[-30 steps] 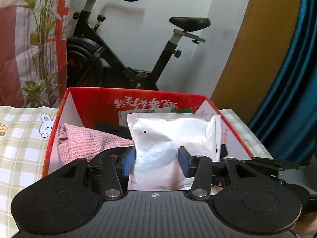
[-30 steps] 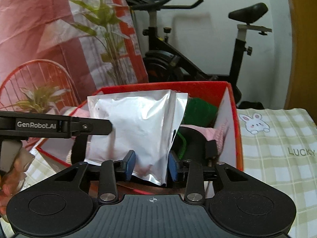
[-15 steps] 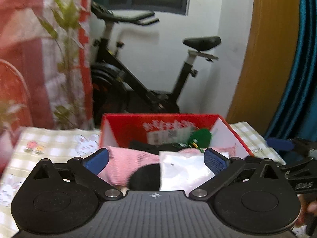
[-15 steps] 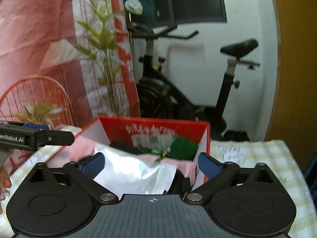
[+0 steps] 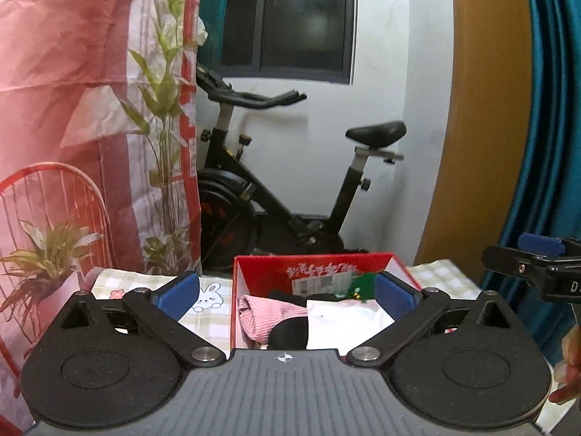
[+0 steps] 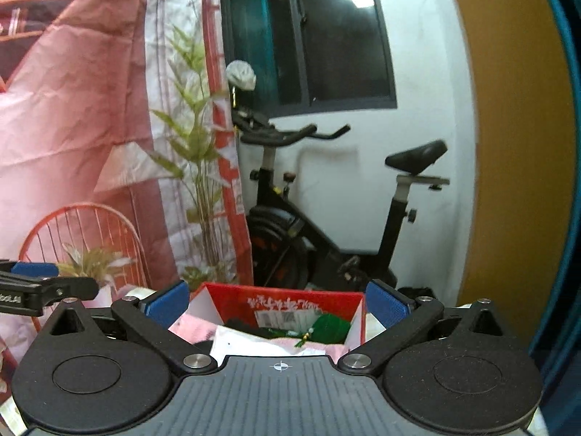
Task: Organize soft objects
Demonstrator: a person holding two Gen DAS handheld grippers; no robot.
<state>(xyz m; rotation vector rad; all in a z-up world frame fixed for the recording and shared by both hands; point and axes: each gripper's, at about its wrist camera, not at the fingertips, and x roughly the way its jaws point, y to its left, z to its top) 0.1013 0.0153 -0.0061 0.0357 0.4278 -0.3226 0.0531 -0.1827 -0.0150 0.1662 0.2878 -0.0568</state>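
A red cardboard box (image 5: 265,272) (image 6: 236,301) stands on the checked tablecloth (image 5: 214,323). Inside it lie a silvery-white pouch (image 5: 345,327) (image 6: 247,343), a pink knitted cloth (image 5: 265,314), a black soft item (image 5: 290,332) and a green item (image 5: 363,285) (image 6: 330,327). My left gripper (image 5: 287,292) hangs above and in front of the box, jaws wide open, nothing between them. My right gripper (image 6: 276,303) is likewise raised and open with nothing in it. Each gripper's arm shows at the edge of the other's view.
A black exercise bike (image 5: 276,196) (image 6: 326,225) stands against the white wall behind the table. At the left are a pink and white curtain (image 5: 72,109), a tall plant (image 6: 196,167) and a red wire chair (image 5: 54,203). A blue curtain (image 5: 544,145) hangs at the right.
Both grippers held the silvery pouch upright over the box; they opened, the pouch dropped flat into the box, and both grippers rose and pulled back.
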